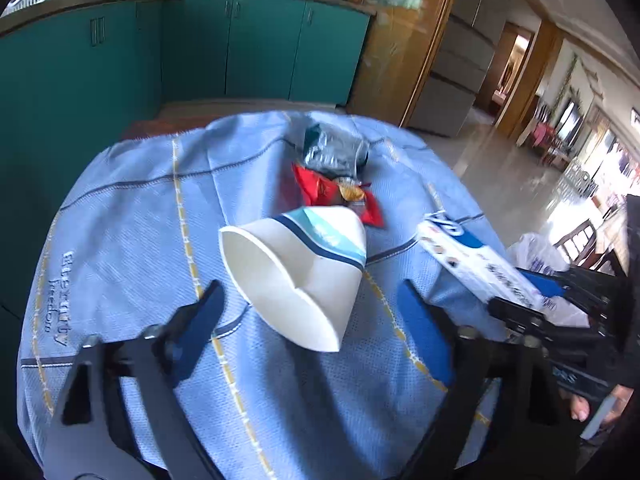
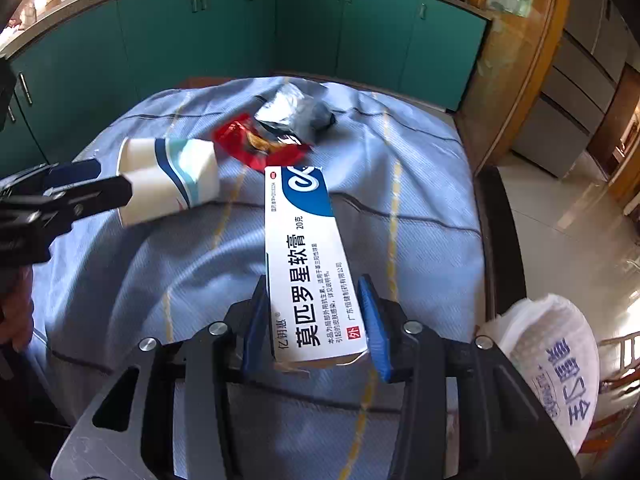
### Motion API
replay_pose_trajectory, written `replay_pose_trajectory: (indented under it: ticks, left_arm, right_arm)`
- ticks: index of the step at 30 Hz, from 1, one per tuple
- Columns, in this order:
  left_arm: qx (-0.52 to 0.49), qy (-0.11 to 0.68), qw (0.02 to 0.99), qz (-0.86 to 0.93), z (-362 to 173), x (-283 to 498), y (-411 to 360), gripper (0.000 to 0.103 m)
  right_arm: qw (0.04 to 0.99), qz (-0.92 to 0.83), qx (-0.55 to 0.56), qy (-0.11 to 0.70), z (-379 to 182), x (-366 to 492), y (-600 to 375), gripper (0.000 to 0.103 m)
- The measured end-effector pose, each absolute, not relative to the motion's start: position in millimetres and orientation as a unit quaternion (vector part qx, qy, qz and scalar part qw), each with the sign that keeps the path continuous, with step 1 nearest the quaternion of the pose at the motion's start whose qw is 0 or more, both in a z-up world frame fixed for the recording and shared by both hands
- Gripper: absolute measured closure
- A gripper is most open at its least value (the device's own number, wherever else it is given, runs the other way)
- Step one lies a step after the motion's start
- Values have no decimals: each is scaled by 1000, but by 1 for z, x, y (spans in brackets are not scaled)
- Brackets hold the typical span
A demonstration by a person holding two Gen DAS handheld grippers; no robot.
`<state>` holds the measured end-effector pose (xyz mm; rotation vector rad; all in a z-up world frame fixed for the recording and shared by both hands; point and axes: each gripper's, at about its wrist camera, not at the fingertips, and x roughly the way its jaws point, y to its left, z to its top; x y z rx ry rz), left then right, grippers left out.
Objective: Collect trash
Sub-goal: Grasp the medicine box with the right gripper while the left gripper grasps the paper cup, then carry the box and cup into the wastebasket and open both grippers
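A crushed white paper cup [image 1: 298,268] with blue stripes lies on its side on the blue cloth, mouth toward my left gripper [image 1: 310,300], which is open with a finger on each side of the cup's rim. The cup also shows in the right wrist view [image 2: 168,184]. My right gripper [image 2: 316,316] is shut on a white and blue ointment box [image 2: 306,256], held above the cloth; the box also shows in the left wrist view [image 1: 476,264]. A red wrapper [image 1: 336,196] and a silver foil wrapper [image 1: 332,152] lie beyond the cup.
The blue cloth [image 2: 160,280] covers a small table. A white plastic bag [image 2: 556,360] hangs off the table's right side. Teal kitchen cabinets [image 1: 200,52] stand behind the table. A tiled floor [image 2: 560,240] lies to the right.
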<state>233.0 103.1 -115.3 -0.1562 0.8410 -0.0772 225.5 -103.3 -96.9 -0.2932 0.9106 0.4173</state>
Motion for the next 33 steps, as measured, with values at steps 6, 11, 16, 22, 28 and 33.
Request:
replay_pose_trajectory:
  ticks: [6,11,16,22,28,33]
  left_arm:
    - [-104,438,892,-43,-131,246,101,79]
    - [-94,422,901,-37,-129,235,98,93]
    - [-47,383,923,-8,-105,210,86,97]
    - [-4,343,939,0,-78,184,64,97]
    - [7,329,944,-13,-65,170,50,98]
    - [9,324,946,-11,-60,163,48,98]
  right_arm:
    - [873,192,-145,424,-94,211,-112,59]
    - [876,189,-146,418,-95,206,-110,59]
    - [883,182,-140,410,-92,197,-115,59]
    - [892,180,-132,394,-80,185,-120,64]
    - [896,185,-117,386,-74,177,-128,64]
    - [899,186,-107,383,-71,170,-136,64]
